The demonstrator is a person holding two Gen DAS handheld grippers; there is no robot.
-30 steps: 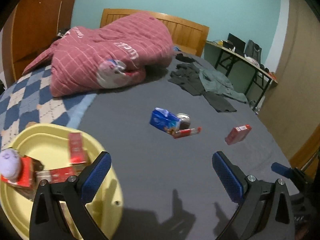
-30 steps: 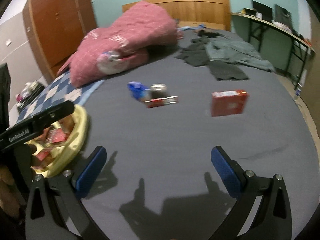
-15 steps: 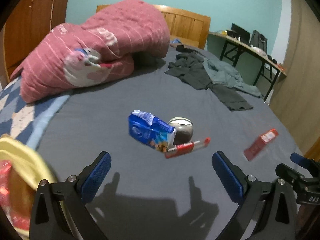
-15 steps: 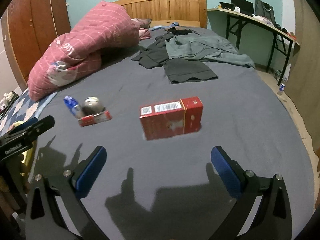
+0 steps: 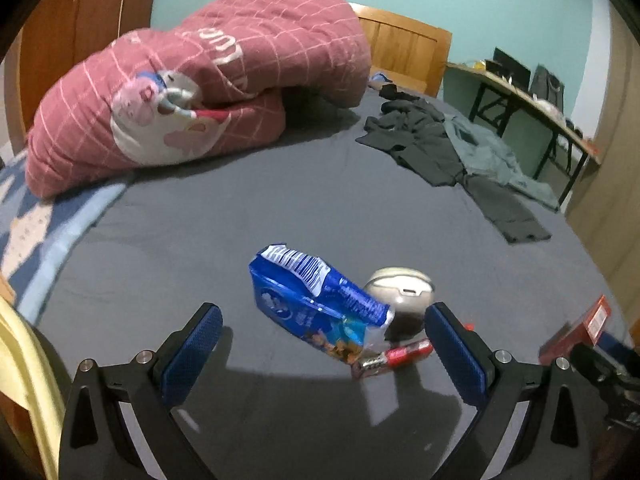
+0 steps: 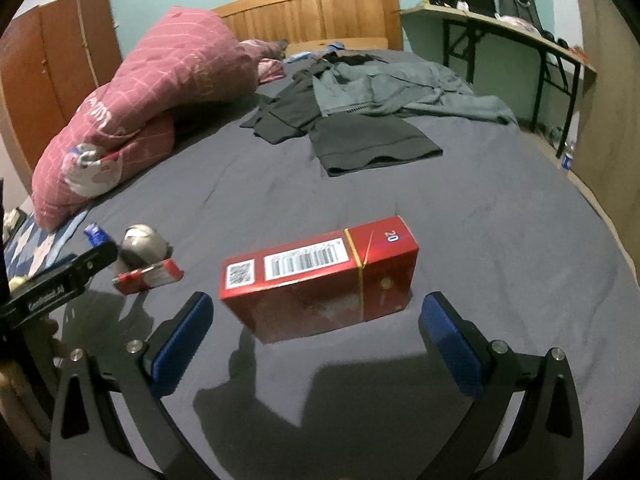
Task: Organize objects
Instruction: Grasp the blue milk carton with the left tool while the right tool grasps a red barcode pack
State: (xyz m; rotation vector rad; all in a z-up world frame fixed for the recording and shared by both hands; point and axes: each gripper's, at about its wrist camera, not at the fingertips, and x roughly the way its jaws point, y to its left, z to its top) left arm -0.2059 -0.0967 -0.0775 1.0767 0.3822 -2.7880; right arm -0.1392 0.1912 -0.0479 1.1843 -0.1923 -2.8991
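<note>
A blue snack packet (image 5: 316, 304) lies on the grey bedsheet, with a round silver tin (image 5: 402, 294) and a small red tube (image 5: 394, 358) beside it. My left gripper (image 5: 320, 344) is open, its pads on either side of these, just in front. A red box (image 6: 320, 280) with a barcode lies on the sheet, also seen in the left wrist view (image 5: 576, 330). My right gripper (image 6: 316, 336) is open and empty, close in front of the box. The tin (image 6: 142, 242) and tube (image 6: 148, 278) show at the left of the right wrist view.
A yellow basin's rim (image 5: 28, 380) sits at the left edge. A pink folded quilt (image 5: 200, 84) lies at the bed's head. Dark and grey clothes (image 6: 360, 120) are spread on the far right. A desk (image 6: 520, 36) stands beyond the bed.
Both grippers moved forward, away from the yellow basin. The left closed in on the blue packet group; the right closed in on the red box. Both stayed open.
</note>
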